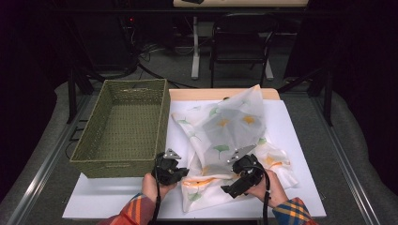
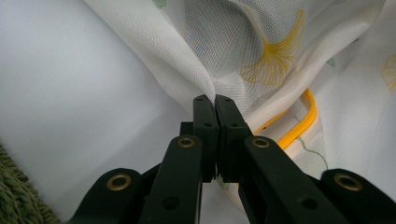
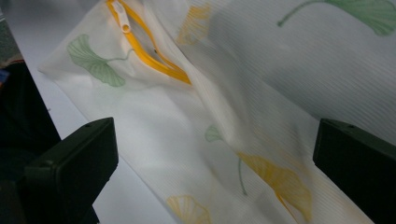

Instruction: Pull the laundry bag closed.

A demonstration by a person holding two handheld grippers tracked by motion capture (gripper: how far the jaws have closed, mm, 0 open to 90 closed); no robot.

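Observation:
A white mesh bag (image 1: 230, 126) printed with green and yellow ginkgo leaves lies crumpled on the white board (image 1: 291, 140), its far corner standing up. A yellow zipper (image 3: 149, 56) runs along its near edge, with a white pull (image 3: 122, 18). My left gripper (image 1: 180, 172) sits at the bag's near left edge. In the left gripper view the jaws of that gripper (image 2: 215, 99) are shut on a fold of the bag (image 2: 261, 46), beside the zipper (image 2: 299, 126). My right gripper (image 1: 237, 180) hovers over the bag's near right part, and in its own view the right gripper (image 3: 215, 144) is open wide above the fabric (image 3: 196, 121).
A green woven basket (image 1: 112, 154) stands empty on the left, its near right corner close to my left gripper. The board rests on a wooden table (image 1: 206, 93). Bare board lies in front of the basket and right of the bag. A chair stands beyond the table.

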